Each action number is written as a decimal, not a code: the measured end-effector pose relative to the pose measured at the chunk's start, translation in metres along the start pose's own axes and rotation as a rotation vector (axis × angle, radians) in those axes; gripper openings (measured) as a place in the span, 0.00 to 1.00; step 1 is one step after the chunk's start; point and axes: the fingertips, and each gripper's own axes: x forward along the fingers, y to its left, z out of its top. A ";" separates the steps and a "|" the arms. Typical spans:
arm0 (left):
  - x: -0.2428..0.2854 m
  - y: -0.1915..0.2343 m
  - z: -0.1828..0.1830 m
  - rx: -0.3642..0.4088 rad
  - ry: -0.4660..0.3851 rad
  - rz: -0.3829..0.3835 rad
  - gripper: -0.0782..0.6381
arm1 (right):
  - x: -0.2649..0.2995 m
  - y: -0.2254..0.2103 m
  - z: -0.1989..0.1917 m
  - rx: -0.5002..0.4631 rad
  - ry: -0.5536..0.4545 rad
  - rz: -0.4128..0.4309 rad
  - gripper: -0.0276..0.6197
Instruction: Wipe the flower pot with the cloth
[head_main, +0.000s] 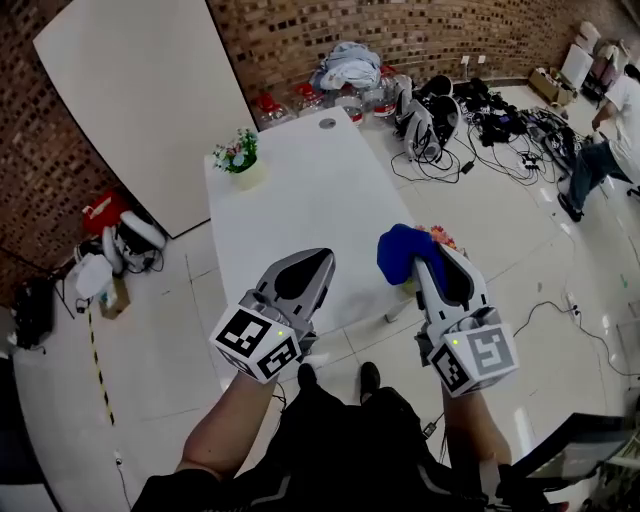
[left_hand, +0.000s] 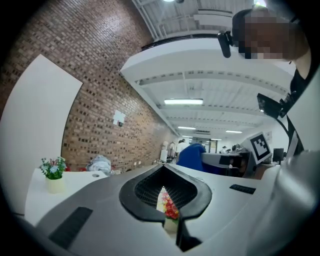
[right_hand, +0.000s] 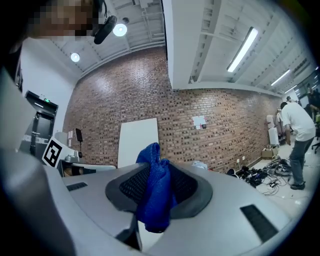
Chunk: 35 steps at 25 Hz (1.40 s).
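On the white table (head_main: 310, 190) a small cream flower pot (head_main: 243, 168) with green and white flowers stands at the far left corner, also at the left in the left gripper view (left_hand: 55, 182). A second pot with red-pink flowers (head_main: 441, 238) peeks out at the table's near right edge, mostly hidden behind the blue cloth (head_main: 400, 250). My right gripper (head_main: 425, 258) is shut on that cloth (right_hand: 156, 192), which hangs bunched between its jaws. My left gripper (head_main: 316, 264) hovers over the table's near edge, shut and holding nothing; through its slit the red-flowered pot (left_hand: 170, 210) shows.
A big white board (head_main: 140, 100) leans on the brick wall at the left. Bags, gear and tangled cables (head_main: 470, 120) cover the floor behind the table on the right, with a person (head_main: 605, 140) beside them. Bags and a box (head_main: 120, 250) lie left of the table.
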 end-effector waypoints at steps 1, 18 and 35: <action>0.003 0.009 -0.001 -0.001 0.003 -0.004 0.12 | 0.006 0.000 -0.001 -0.005 -0.002 -0.027 0.19; 0.045 0.088 -0.087 -0.087 0.171 -0.257 0.12 | 0.057 0.018 -0.131 0.041 0.139 -0.397 0.19; 0.089 0.064 -0.178 -0.137 0.320 -0.396 0.12 | 0.048 -0.064 -0.285 0.105 0.273 -0.751 0.19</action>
